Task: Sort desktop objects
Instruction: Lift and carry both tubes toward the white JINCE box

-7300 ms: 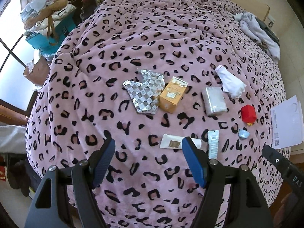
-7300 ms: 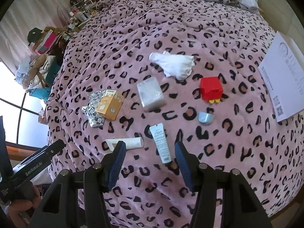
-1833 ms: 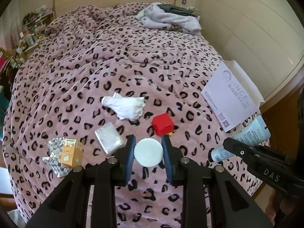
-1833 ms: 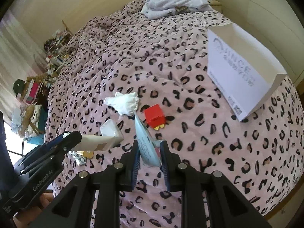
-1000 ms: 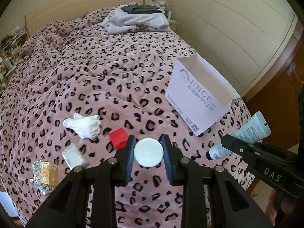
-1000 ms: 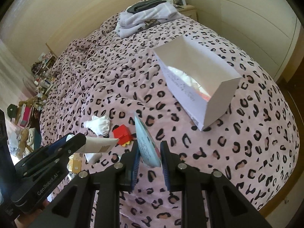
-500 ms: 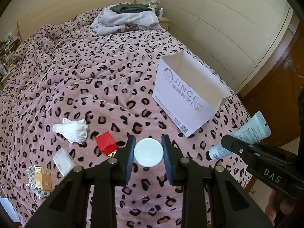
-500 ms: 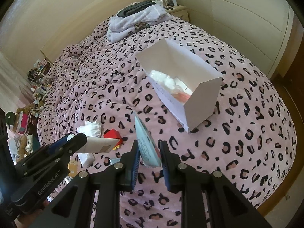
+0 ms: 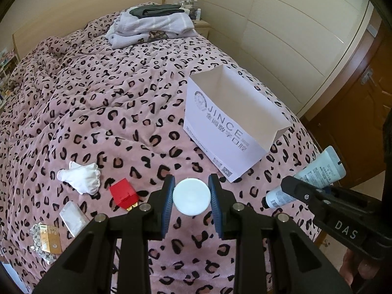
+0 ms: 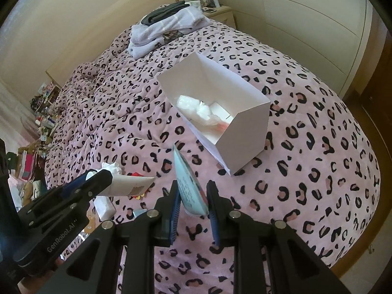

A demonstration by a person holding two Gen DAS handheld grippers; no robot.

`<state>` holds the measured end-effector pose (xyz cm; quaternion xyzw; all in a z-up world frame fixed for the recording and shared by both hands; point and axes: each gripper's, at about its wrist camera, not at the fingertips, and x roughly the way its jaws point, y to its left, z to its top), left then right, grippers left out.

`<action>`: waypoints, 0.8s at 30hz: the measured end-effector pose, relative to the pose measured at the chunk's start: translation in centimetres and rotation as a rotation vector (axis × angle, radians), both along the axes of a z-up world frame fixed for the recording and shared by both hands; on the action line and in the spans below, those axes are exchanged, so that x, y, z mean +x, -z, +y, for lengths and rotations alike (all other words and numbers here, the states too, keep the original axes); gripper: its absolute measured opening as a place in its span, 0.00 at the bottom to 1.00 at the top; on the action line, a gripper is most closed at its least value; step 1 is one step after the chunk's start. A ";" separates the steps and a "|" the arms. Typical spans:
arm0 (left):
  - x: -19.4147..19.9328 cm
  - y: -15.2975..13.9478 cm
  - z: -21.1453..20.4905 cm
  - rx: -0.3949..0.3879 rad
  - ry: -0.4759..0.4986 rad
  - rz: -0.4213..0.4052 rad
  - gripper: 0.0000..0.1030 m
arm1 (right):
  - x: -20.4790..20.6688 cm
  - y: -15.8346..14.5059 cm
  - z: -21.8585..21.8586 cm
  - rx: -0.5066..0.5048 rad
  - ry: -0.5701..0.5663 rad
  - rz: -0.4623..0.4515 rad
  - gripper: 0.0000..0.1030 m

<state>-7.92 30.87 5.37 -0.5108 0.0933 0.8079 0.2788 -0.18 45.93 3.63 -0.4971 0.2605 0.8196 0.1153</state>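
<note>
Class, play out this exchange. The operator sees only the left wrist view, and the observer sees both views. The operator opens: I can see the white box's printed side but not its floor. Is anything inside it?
Observer: Yes. The right wrist view looks down into the white box, and crumpled clear plastic lies on its floor.
Operator: In my grip I see only a white disc. What is it?
Observer: It is the cap end of a white tube with a beige label. The left gripper is clamped on the tube.
</note>
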 end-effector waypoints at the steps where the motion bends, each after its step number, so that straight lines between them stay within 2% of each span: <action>1: -0.1 0.0 0.2 0.001 0.003 0.000 0.28 | -0.1 0.0 0.1 0.000 0.001 0.000 0.21; 18: -2.9 -0.6 2.2 0.019 0.027 0.021 0.28 | -2.9 -0.2 1.1 0.006 0.002 0.021 0.21; 24: -4.0 -1.6 2.8 0.045 0.041 0.034 0.28 | -3.9 -0.9 1.4 0.025 0.001 0.035 0.21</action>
